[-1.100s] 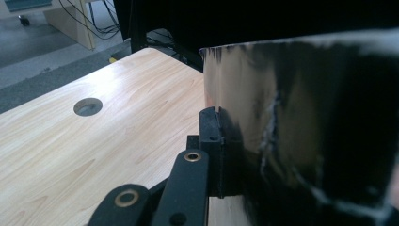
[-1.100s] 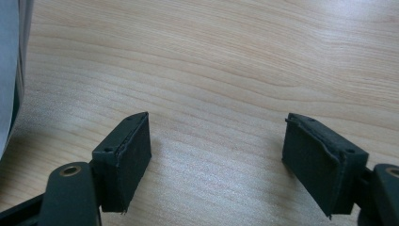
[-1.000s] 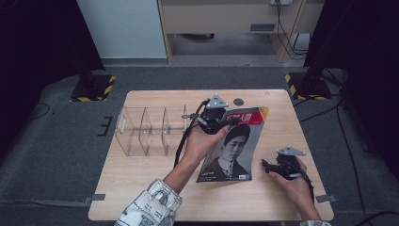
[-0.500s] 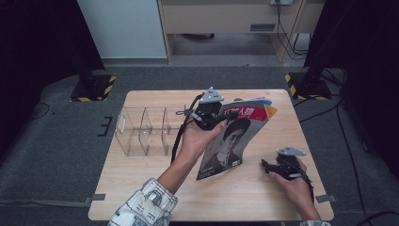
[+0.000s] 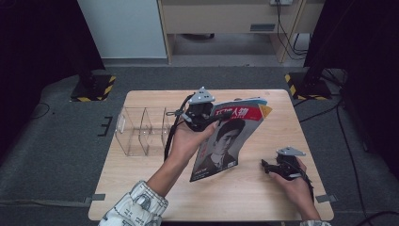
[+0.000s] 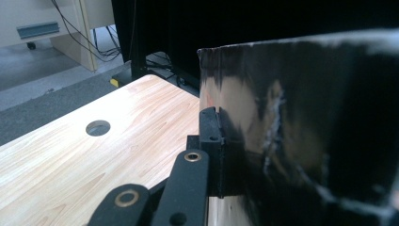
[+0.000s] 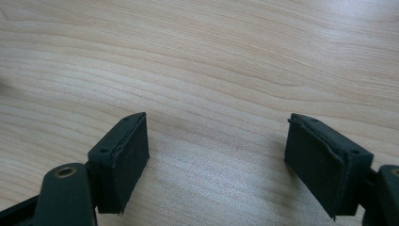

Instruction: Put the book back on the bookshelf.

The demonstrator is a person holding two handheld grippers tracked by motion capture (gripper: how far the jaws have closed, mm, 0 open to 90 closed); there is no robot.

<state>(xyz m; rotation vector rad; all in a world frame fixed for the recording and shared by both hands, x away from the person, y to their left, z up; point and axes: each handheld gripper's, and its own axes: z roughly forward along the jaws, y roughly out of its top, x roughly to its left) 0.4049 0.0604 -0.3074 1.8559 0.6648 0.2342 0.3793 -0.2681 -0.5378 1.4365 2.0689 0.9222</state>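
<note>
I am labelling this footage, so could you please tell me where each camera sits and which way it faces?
High view: above the person's side, looking forward and down on the table; both forearms, left tongs gripping the magazine, right tongs.
Left gripper view: rides the left tongs, looking along them at the clamped magazine.
Right gripper view: rides the right tongs, looking down on bare wood.
Shared: high and left gripper views both show the magazine.

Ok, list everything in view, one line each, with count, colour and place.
magazine: one, red masthead with a portrait cover, lifted and tilted over the table's middle, clamped near its top edge
clear divider rack: one, transparent, table's left part
table: one, light wood, with a round hole in its top
left gripper: one, black, jaws shut on the magazine
right gripper: one, black, jaws open over bare wood, near the table's right edge
</note>
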